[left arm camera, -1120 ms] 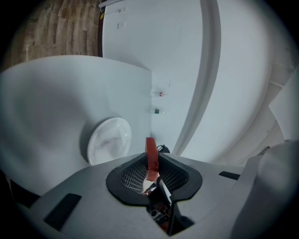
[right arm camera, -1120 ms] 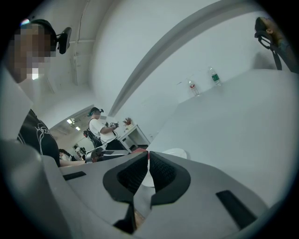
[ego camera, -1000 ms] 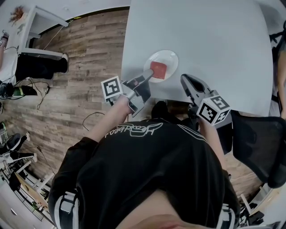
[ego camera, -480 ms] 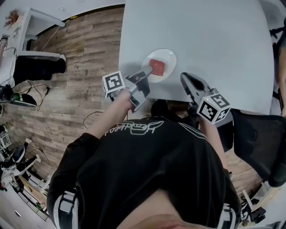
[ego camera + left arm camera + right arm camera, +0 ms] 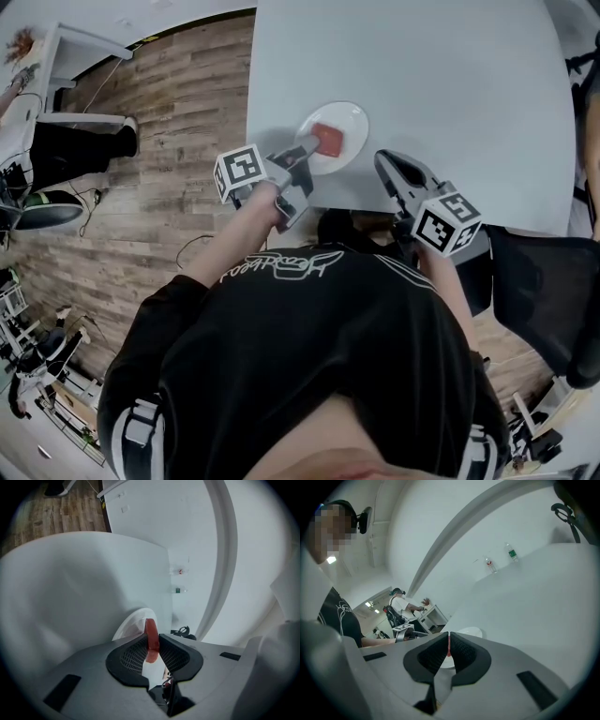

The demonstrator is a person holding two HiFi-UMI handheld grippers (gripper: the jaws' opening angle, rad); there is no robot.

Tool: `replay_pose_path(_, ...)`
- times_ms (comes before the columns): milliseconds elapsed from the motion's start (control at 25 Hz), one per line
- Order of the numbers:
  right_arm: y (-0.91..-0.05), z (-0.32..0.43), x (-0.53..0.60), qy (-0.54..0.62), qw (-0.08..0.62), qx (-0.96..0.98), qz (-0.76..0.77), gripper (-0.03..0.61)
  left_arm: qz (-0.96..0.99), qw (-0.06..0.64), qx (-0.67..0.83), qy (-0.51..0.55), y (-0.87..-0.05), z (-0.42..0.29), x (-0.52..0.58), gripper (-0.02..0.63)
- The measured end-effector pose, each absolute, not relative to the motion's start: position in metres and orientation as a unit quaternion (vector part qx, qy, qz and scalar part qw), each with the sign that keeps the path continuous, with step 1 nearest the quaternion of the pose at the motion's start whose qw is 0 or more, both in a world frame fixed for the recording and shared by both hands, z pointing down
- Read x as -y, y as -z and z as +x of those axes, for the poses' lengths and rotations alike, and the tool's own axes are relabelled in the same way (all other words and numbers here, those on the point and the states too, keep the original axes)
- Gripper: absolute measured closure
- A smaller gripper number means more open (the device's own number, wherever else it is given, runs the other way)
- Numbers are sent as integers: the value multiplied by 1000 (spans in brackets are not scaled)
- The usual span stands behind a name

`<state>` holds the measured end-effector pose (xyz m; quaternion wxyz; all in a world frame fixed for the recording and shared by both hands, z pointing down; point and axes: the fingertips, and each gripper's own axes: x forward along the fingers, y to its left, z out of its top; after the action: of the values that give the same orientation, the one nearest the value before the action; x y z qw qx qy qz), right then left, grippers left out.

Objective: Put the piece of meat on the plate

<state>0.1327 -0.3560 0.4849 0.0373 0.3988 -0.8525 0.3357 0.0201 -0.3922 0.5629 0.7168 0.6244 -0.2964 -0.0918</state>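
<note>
Holding the meat [image 5: 150, 629] edge-on, the left claw [image 5: 151, 643] has both ribbed pads [image 5: 132, 652] pressed against the slab's flat sides. The lower part of the red piece sits between the pads; the upper part stands clear above them. Grip looks firm, with no gap on either side.

Plate [image 5: 127, 627]: white, round, directly ahead of the left claw's tips and just below them. In the head view the meat shows over the plate's near-left part, inside the rim. Whether its lower edge touches the plate surface cannot be told from any view.

Right claw [image 5: 448, 649]: jaws together, with only a thin slit between the pads and nothing in it. The red sliver seen through the slit is the meat farther off, on the plate ahead and to this claw's left. In the head view the right claw is near the plate's right side but not touching it, tips just beyond the table's [image 5: 422, 75] near edge, pointing across it.

Each claw carries a marker cube behind its jaws; the left cube [image 5: 238, 172] is over the wood floor [image 5: 178, 112], off the table's left edge.

Beyond the right claw, past the plate, a second person [image 5: 401, 604] stands at another white table. Two small bottles [image 5: 512, 552] are on the table's far side, well apart from both claws.
</note>
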Motion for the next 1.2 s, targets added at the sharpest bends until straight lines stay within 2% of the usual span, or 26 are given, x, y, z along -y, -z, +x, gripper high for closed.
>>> replay_pose_path(440, -489, 127, 356, -338, 34, 852, 398, 561, 671, 670, 315, 38, -562, 26, 396, 533)
replay_pose_path(640, -491, 129, 353, -341, 32, 849, 402, 561, 715, 622, 319, 11, -554, 32, 398, 466)
replay_pose_path(840, -493, 130, 346, -347, 32, 848, 400, 561, 751, 577, 322, -3, -548, 39, 395, 433)
replay_pose_path(1200, -494, 136, 341, -349, 25, 847, 401, 561, 805, 471, 344, -111, -557, 41, 383, 402)
